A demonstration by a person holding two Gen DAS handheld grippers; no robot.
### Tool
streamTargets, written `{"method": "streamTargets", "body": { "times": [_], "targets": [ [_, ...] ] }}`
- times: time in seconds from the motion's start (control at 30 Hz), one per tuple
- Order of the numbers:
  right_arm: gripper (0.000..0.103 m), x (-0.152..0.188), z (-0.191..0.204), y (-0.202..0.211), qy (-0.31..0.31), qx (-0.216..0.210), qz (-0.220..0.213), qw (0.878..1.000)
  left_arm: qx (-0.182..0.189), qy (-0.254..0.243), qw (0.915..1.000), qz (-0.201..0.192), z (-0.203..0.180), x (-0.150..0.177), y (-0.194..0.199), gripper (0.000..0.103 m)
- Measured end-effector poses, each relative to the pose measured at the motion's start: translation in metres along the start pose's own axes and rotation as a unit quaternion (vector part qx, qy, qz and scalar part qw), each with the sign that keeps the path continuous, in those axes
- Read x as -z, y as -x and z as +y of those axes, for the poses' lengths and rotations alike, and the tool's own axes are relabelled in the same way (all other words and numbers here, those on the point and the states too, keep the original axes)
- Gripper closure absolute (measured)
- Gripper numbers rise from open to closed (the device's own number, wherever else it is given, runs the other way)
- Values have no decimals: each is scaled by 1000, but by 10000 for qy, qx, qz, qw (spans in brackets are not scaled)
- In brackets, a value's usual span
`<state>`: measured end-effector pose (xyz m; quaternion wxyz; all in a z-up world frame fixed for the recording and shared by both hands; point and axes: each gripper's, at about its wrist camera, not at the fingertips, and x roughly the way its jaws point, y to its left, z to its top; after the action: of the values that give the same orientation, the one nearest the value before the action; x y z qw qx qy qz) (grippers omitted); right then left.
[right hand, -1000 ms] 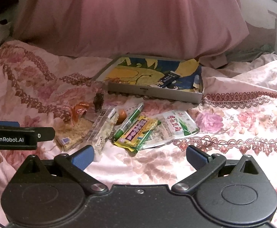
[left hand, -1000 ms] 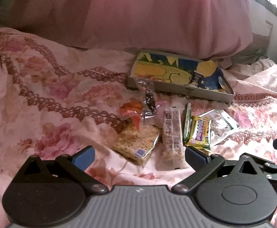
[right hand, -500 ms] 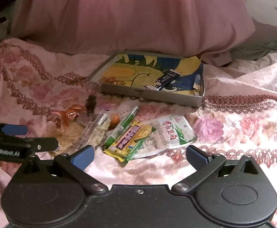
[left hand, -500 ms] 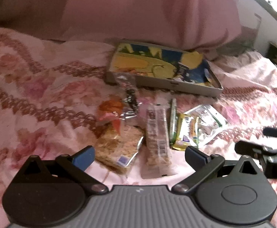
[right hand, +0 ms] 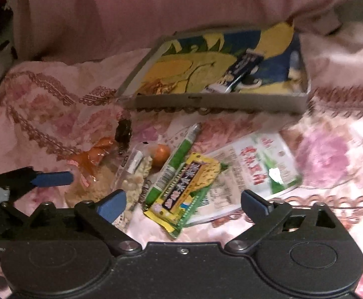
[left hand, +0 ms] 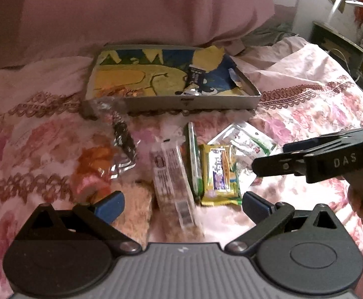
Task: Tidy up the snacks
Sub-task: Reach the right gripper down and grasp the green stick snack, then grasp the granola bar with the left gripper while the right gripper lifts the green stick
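Observation:
Snacks lie in a pile on the floral bedspread (left hand: 32,134) in front of a shallow box (left hand: 186,102) with a yellow and blue cartoon print. My left gripper (left hand: 181,205) hangs open over a long clear bar (left hand: 171,182) and a rice cracker (left hand: 134,209). My right gripper (right hand: 184,204) is closing, its pads still apart from the yellow packet (right hand: 184,191) that lies between them. Beside that packet are a green stick (right hand: 176,164) and a white and green pouch (right hand: 256,167). A dark packet (right hand: 243,64) lies in the box (right hand: 219,103).
A big pink pillow (left hand: 131,12) rises behind the box. An orange wrapper (left hand: 94,164), a dark sweet in clear wrap (left hand: 123,137) and an orange ball (right hand: 161,152) lie left of the pile. The right gripper's fingers (left hand: 281,164) reach in from the right; dark furniture (left hand: 343,49) stands beyond.
Both grippers have come down and forward over the snack pile. The right gripper has pushed further into the left wrist view, and its fingers stand slightly closer together.

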<state>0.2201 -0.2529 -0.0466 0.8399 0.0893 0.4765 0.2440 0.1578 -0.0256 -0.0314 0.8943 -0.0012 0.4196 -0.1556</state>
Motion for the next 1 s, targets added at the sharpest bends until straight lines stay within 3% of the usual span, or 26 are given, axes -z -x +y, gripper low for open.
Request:
{"method": "streamTargets", "body": {
  "times": [0.23, 0.4, 0.47, 0.53, 0.63, 0.8, 1.0],
  "targets": [
    [23, -7, -10, -22, -318, -146, 266, 9990, 251, -267, 9993, 40, -3, -3, -19, 12],
    [41, -6, -11, -37, -344, -144, 507, 9980, 423, -296, 9986, 107, -1, -2, -24, 22],
    [45, -4, -10, -42, -338, -86, 617, 9975, 366, -257, 9988, 202, 0, -2, -29, 25],
    [48, -3, -10, -45, -323, -38, 655, 9973, 223, -199, 9989, 365, 3, -1, -35, 36],
    [51, -4, -10, -48, -381, -82, 642, 9972, 119, -13, 9979, 644, 9, -1, -46, 47],
    [66, -6, -10, -48, -459, -184, 550, 9973, 148, 193, 9976, 650, 15, -3, -49, 53],
    [69, -11, -4, -32, -408, -469, 103, 9980, 140, 386, 9969, 678, 20, -3, -49, 57]
  ]
}}
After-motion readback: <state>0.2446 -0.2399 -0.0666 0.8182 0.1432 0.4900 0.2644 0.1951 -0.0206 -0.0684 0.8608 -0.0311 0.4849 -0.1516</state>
